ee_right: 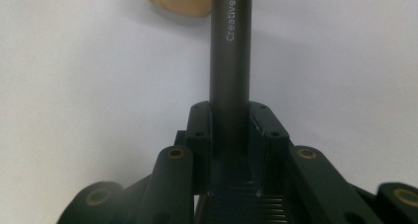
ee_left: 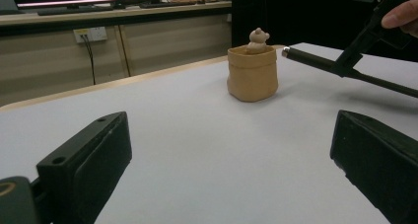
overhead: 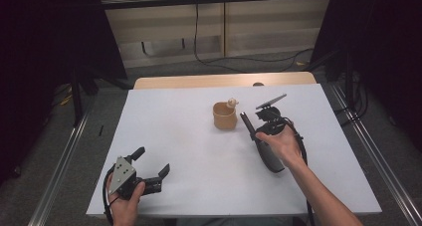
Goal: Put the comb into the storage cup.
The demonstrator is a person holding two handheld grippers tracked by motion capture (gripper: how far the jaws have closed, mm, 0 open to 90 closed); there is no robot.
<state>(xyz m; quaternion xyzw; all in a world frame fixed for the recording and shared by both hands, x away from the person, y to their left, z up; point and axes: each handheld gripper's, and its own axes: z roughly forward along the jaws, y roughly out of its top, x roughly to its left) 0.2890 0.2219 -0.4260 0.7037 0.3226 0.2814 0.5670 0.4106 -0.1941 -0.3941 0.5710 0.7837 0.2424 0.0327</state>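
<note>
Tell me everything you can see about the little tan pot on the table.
The tan pot is a small sack-shaped cup, matte like clay or rubber, with a thick rolled rim and soft bulging sides. It stands upright on the white table, toward the far middle. A small tan bear-like figure pokes up from its rim. The dark rod clamped in the right gripper points at it from the right, tip close by; contact cannot be told.

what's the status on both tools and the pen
Left tool open, low on the table, holding nothing. Right tool shut on pen, tip near the pouch. Path between clear.
</note>
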